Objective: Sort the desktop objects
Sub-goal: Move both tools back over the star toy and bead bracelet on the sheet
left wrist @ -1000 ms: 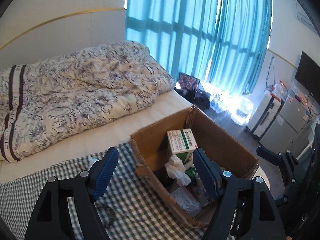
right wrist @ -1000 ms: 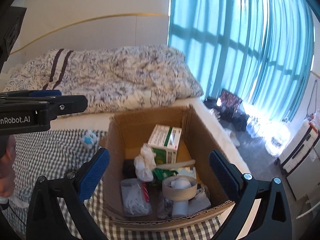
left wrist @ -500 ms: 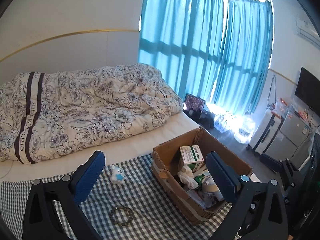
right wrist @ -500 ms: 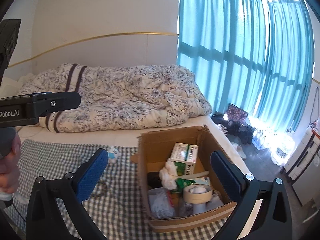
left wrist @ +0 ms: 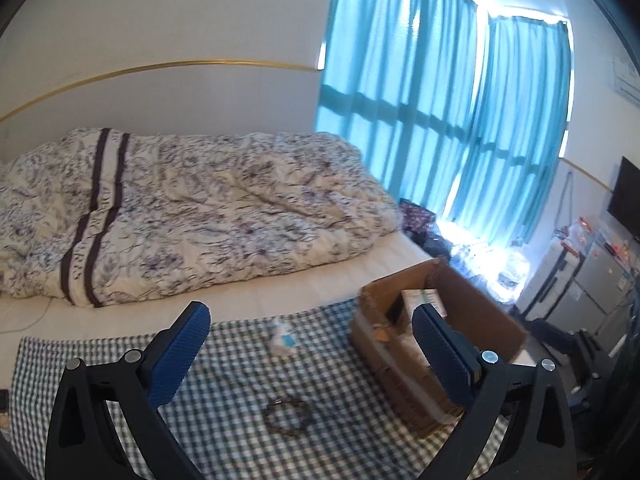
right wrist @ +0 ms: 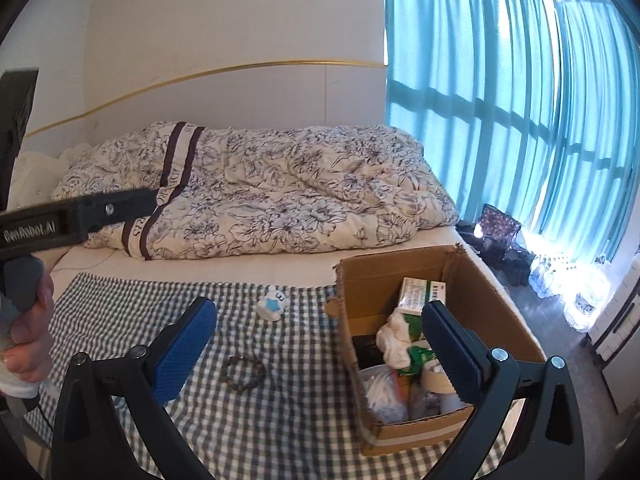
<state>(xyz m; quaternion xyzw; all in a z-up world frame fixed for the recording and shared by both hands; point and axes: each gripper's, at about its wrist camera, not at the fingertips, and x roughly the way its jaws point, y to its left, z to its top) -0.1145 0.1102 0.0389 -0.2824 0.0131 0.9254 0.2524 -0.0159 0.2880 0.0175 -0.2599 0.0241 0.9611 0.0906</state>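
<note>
Left claw (left wrist: 310,346): jaws wide, empty, above checked cloth (left wrist: 224,408). Right claw (right wrist: 320,340): jaws wide, empty. Bracelet (right wrist: 243,372): on cloth, between right claw's fingers, low. Small white toy (right wrist: 272,306): ahead of bracelet. Cardboard box (right wrist: 492,304): filled, behind right finger.

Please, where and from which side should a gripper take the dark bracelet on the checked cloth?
Probably from straight above, pinching across one side of the bracelet's ring. It lies flat on the checked cloth, apart from the cardboard box, so no raised edge shows.
</note>
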